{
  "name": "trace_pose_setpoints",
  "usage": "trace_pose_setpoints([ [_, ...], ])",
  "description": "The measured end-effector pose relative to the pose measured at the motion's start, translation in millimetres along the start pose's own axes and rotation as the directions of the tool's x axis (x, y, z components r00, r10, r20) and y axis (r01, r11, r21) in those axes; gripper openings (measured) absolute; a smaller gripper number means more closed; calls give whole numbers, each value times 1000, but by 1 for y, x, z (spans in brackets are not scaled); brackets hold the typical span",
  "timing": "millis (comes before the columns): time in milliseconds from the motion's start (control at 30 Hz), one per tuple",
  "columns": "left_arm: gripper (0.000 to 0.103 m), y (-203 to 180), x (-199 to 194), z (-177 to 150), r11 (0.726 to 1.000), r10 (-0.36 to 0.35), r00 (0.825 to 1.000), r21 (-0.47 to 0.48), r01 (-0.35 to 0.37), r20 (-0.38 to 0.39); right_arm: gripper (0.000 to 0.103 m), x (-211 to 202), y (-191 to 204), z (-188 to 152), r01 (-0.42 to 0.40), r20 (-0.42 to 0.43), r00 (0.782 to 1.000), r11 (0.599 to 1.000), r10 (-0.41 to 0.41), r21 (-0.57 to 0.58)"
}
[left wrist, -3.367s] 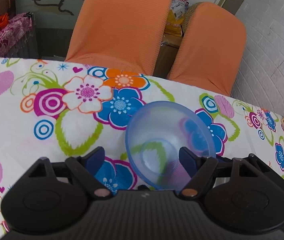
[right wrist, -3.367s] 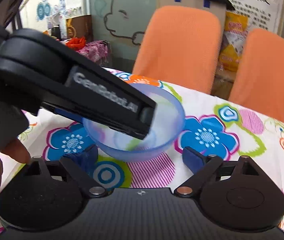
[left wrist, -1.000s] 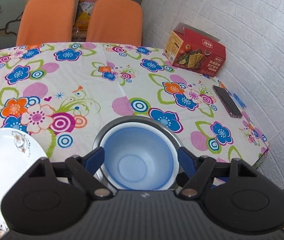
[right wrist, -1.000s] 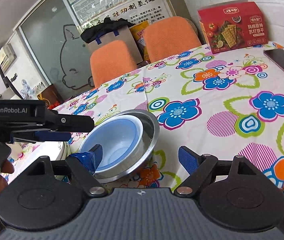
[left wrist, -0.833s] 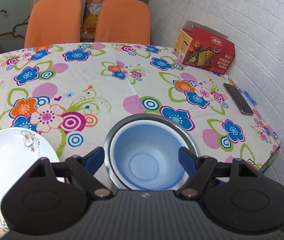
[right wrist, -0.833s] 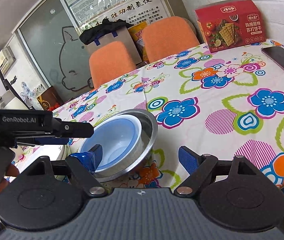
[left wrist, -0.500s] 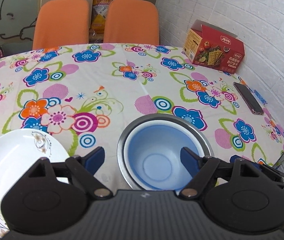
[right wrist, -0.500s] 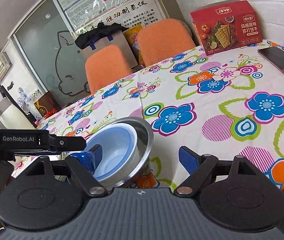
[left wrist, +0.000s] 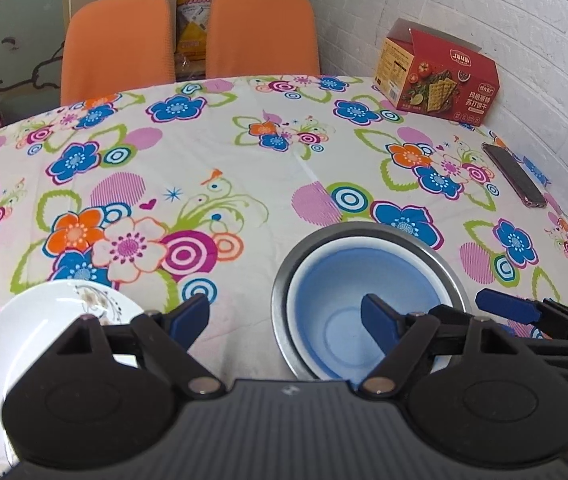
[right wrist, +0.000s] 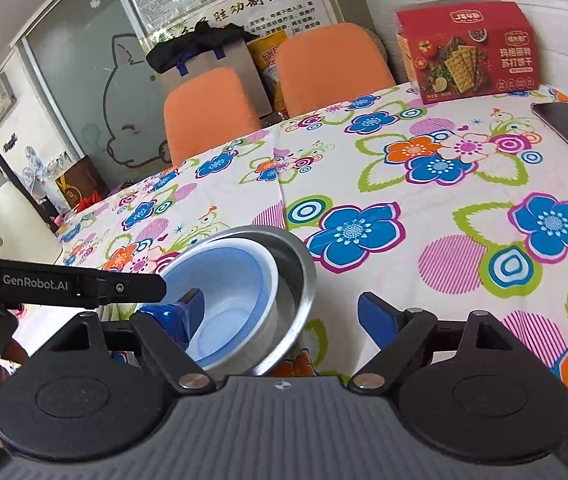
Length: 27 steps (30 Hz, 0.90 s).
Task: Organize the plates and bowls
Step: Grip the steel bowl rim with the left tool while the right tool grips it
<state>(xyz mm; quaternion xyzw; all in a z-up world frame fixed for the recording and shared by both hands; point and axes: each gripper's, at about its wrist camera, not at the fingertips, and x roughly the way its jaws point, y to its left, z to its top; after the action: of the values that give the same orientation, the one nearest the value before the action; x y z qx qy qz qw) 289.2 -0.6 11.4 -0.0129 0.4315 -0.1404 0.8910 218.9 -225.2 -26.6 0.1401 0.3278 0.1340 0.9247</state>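
A blue bowl [left wrist: 358, 312] sits nested inside a steel bowl [left wrist: 372, 232], so that part looks done. A white plate [left wrist: 36, 320] lies left of it, unstacked. Left gripper [left wrist: 284, 316] and right gripper [right wrist: 280, 316] hover spread wide, holding nothing.

A blue bowl [left wrist: 364, 304] sits in a silver metal bowl [left wrist: 436, 248]; at nine o'clock, a white plate [left wrist: 24, 332] with brown sprigs, on a white tablecloth [left wrist: 244, 168] of blue, orange and pink flowers
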Motion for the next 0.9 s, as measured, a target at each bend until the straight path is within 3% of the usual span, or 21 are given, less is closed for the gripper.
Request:
trace_pose_setpoints([
  [333,80,-5,31,5,998,29,998,49,-26,-63,71,29,11,5,36,-75,996,992,-46,-122],
  [500,80,-4,41,8,999,23,996,41,-20,-81,71,24,5,9,129,-31,990,979,-136,-159],
  [700,80,-3,45,8,1000,16,996,28,-14,-89,71,31,15,5,83,-70,993,976,-99,-203],
  [900,80,1,38,9,999,29,997,36,-26,-74,71,38,17,9,162,-58,981,952,-182,-258],
])
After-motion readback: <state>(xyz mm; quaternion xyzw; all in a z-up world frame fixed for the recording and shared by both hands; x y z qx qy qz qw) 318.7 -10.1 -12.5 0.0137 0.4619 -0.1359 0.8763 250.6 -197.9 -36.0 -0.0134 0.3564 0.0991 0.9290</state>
